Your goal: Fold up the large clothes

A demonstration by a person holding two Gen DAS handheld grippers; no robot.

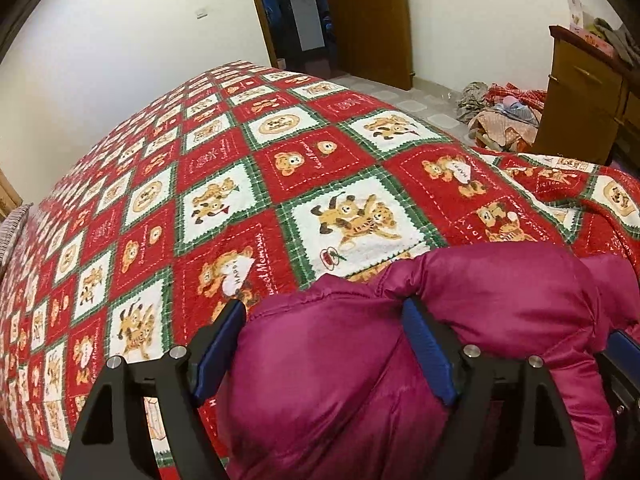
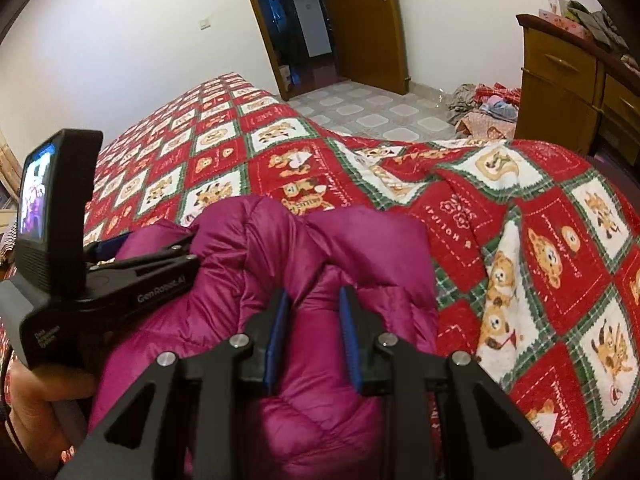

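A magenta padded jacket [image 1: 400,360] lies bunched at the near edge of the bed. My left gripper [image 1: 324,312] has its jaws wide apart around a thick fold of the jacket; the fabric fills the gap. In the right wrist view my right gripper [image 2: 314,300] is closed down on a ridge of the same jacket [image 2: 320,380], which bulges between its blue pads. The left gripper [image 2: 160,252] also shows there from the side, at the jacket's left, held by a hand.
The bed carries a red, white and green bear-print blanket [image 1: 240,184], rumpled at the right [image 2: 520,220]. A pile of clothes [image 1: 504,116] lies on the tiled floor beside a wooden dresser [image 1: 584,92]. An open wooden door [image 1: 368,20] stands beyond.
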